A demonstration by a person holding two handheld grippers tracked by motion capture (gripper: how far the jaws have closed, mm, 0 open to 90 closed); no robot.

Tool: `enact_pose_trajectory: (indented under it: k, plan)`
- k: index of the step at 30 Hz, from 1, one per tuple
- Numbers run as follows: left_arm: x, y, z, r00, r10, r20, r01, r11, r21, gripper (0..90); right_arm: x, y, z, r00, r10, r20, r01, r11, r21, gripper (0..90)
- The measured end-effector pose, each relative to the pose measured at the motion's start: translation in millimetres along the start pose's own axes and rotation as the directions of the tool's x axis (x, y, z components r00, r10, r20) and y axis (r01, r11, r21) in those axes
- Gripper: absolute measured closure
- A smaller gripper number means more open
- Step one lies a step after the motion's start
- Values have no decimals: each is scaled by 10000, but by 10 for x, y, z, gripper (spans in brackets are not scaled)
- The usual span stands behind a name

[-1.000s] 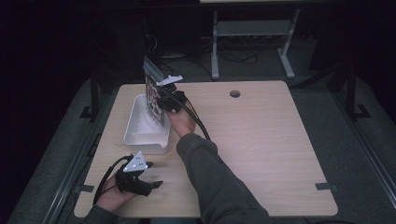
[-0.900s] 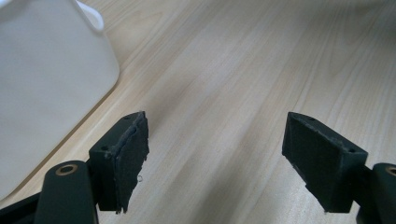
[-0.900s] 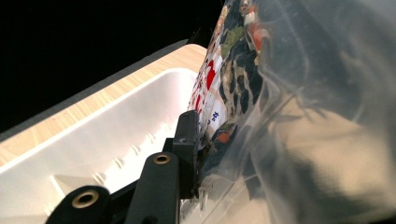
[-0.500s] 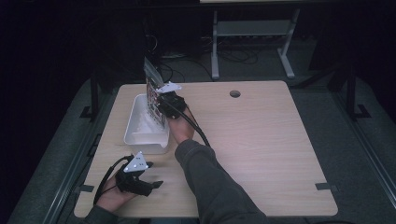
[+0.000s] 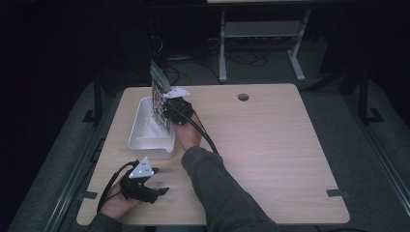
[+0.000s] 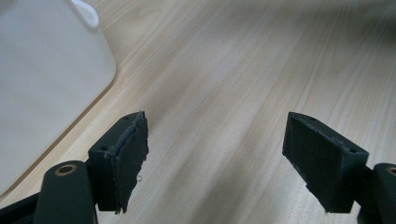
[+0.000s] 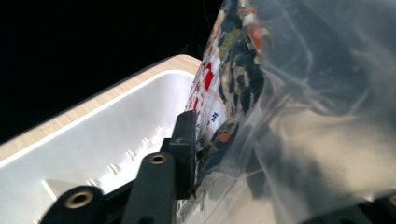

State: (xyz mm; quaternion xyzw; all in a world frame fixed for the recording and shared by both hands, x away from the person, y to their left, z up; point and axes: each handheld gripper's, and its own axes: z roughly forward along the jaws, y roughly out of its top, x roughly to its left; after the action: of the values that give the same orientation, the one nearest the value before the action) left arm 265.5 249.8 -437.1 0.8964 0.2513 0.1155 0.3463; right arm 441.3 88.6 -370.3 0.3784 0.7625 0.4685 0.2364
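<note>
A clear plastic bag [image 5: 158,99] with colourful printed contents stands upright at the far right edge of the white bin [image 5: 145,126]. My right gripper [image 5: 169,110] is shut on the bag. In the right gripper view the bag [image 7: 299,93] is close before the camera, pinched beside the left jaw, with the white bin [image 7: 102,140] below and to the left. Near the table's front left corner my left gripper [image 5: 162,192] rests low on the wood, open. Its pads [image 6: 133,158] stand wide apart over bare wood, with the bin's corner [image 6: 42,74] at the left.
The wooden table [image 5: 270,145] has a round cable hole [image 5: 243,96] at the back. A metal frame [image 5: 261,29] and cables lie on the dark floor behind it. The person's right forearm [image 5: 212,183] crosses the table's front middle.
My right gripper with the bag has shifted slightly toward the bin's edge. The left gripper has stayed put.
</note>
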Motion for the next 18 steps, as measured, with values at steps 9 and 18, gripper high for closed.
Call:
enact_pose_trajectory:
  k: [9,18]
  plan:
    - [-11,6,19,10000,45,17,-45,10000,76,215,-164,-36,-36,9955,479,-819,-467,9988,166,435]
    - [-17,13,28,9999,90,61,-91,9999,76,215,-335,-85,-109,9869,1003,-1263,-962,9946,385,386]
